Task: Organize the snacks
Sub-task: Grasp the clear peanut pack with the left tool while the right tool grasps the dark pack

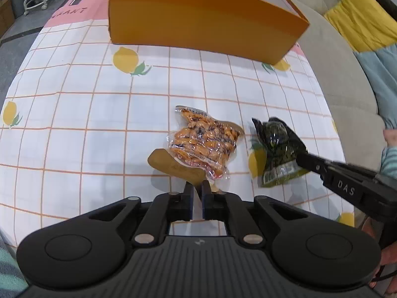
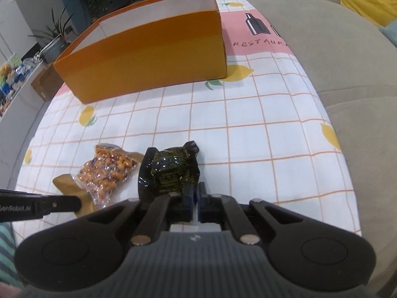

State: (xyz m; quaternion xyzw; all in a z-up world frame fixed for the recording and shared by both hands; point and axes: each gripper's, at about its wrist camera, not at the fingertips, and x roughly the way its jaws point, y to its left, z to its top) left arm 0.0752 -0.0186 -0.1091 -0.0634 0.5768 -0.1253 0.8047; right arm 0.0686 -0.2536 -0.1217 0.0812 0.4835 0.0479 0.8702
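Snacks were both gripped: left hand-held gripper [image 1: 197, 193] clenched on the orange packet's [image 1: 204, 144] edge, right hand-held gripper [image 2: 196, 196] clenched on the dark green packet [image 2: 171, 171]; advisable to lift clear before crossing to the orange box [image 2: 148, 57].

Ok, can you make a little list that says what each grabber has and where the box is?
left gripper: shut on the orange snack pack
right gripper: shut on the dark green pack
packs: side by side near the front of the table, orange one to the left
box: orange, open on top, farther back on the table
inside of box: cannot tell, hidden by its wall
tablecloth: white grid with lemons
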